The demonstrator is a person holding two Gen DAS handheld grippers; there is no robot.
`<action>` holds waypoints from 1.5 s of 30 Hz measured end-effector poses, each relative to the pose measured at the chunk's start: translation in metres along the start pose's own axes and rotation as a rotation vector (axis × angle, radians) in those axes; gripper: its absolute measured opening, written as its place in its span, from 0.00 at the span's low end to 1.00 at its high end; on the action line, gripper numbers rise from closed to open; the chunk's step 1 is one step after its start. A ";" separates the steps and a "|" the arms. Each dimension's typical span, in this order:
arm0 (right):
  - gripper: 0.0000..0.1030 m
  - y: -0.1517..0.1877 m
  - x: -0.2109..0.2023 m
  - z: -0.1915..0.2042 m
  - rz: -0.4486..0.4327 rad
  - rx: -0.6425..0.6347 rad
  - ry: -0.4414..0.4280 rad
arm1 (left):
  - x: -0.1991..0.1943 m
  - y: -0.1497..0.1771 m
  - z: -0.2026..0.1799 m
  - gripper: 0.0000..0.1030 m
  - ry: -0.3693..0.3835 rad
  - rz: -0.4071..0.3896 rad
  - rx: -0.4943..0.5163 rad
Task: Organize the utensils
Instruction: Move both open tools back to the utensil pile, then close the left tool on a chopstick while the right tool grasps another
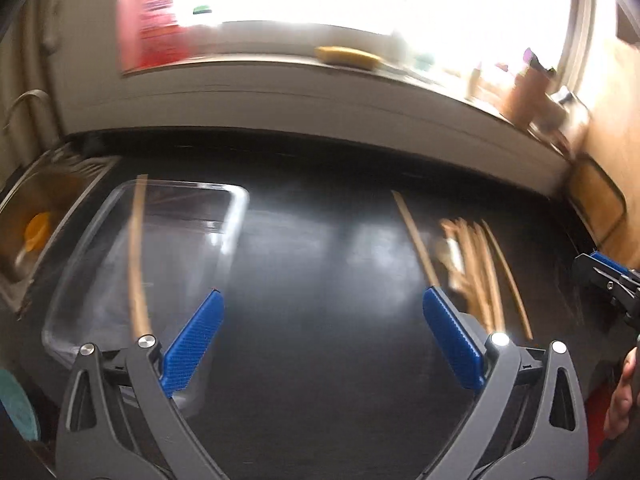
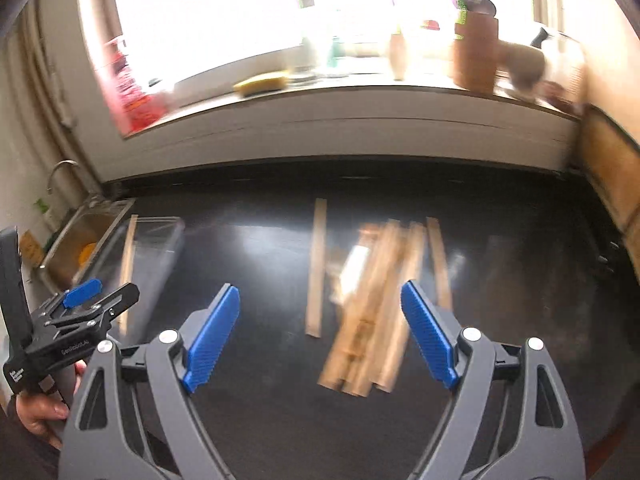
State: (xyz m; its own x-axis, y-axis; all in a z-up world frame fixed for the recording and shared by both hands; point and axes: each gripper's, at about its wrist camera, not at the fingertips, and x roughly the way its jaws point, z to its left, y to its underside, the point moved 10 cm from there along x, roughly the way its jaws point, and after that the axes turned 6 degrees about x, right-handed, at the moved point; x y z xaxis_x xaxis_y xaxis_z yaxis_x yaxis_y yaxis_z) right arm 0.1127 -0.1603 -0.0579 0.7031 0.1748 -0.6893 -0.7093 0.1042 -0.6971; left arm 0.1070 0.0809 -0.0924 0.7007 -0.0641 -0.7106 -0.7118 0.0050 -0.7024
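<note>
Right wrist view: wooden utensil pile lies straight ahead of the wide-spread right gripper, long axes running away from it.
Black counter under a bright window; clear tray at its left end by the sink holds one stick. The left gripper, jaws wide and empty, sits beside the tray, farther from the pile; a lone stick lies just left of it.

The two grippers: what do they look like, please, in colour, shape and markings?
The left gripper and right gripper match: dark grey arms with triangular cut-outs, silver pivot bolts, and ribbed blue fingers. Seen from the right wrist, the left gripper's black body carries small white lettering, too blurred to read.
</note>
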 end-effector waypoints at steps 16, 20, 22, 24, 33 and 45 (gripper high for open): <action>0.78 0.006 0.018 -0.088 0.009 0.054 0.090 | 0.057 -0.022 -0.077 0.94 0.007 0.038 0.123; 0.78 0.012 0.055 -0.106 0.060 0.060 0.120 | 0.114 -0.019 -0.076 0.94 -0.022 0.105 0.114; 0.78 0.016 0.074 -0.114 0.084 0.058 0.140 | 0.142 -0.015 -0.075 0.94 -0.023 0.148 0.090; 0.78 0.023 0.098 -0.122 0.120 0.060 0.157 | 0.164 -0.012 -0.076 0.94 -0.025 0.184 0.079; 0.72 0.030 0.157 -0.132 0.184 0.030 0.199 | 0.208 -0.016 -0.092 0.94 -0.048 0.172 0.156; 0.07 0.021 0.181 -0.122 0.237 0.049 0.129 | 0.208 -0.029 -0.113 0.07 -0.057 0.139 0.224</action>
State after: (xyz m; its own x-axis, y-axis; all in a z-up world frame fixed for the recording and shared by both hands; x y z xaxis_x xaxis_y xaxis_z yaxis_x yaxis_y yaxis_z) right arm 0.2311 -0.2456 -0.2213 0.5153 0.0739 -0.8538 -0.8544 0.1226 -0.5050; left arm 0.2678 -0.0455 -0.2153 0.6031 0.0087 -0.7976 -0.7773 0.2310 -0.5853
